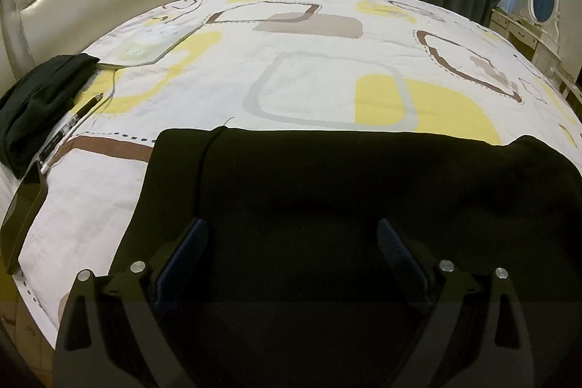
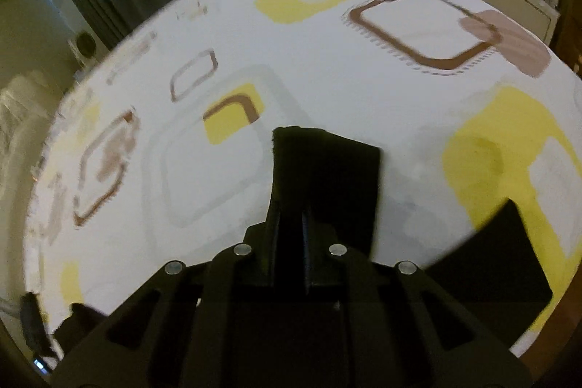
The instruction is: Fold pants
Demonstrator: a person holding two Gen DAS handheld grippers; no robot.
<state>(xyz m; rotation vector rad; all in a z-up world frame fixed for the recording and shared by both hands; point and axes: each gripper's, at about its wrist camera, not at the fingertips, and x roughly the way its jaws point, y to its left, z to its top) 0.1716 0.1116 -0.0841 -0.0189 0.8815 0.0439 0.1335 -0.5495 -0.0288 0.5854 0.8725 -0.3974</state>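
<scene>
Black pants [image 1: 327, 191] lie flat on near edge of bed [image 1: 309, 68]. Left tool [image 1: 293, 235] wide open above them, holding nothing. Right tool [image 2: 291, 220] clamped on a lifted pants end, fabric hanging over bed.

Bedspread [image 1: 313, 86] bare beyond pants [image 1: 327, 199]

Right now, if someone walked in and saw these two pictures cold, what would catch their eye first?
First, the black pants spread across the near edge of the patterned bedspread, with the open left tool poised over them. In the right wrist view, the right tool is shut on a strip of the black cloth, lifted above the bed. At far left, a second dark garment lies bunched beside a pen.
</scene>
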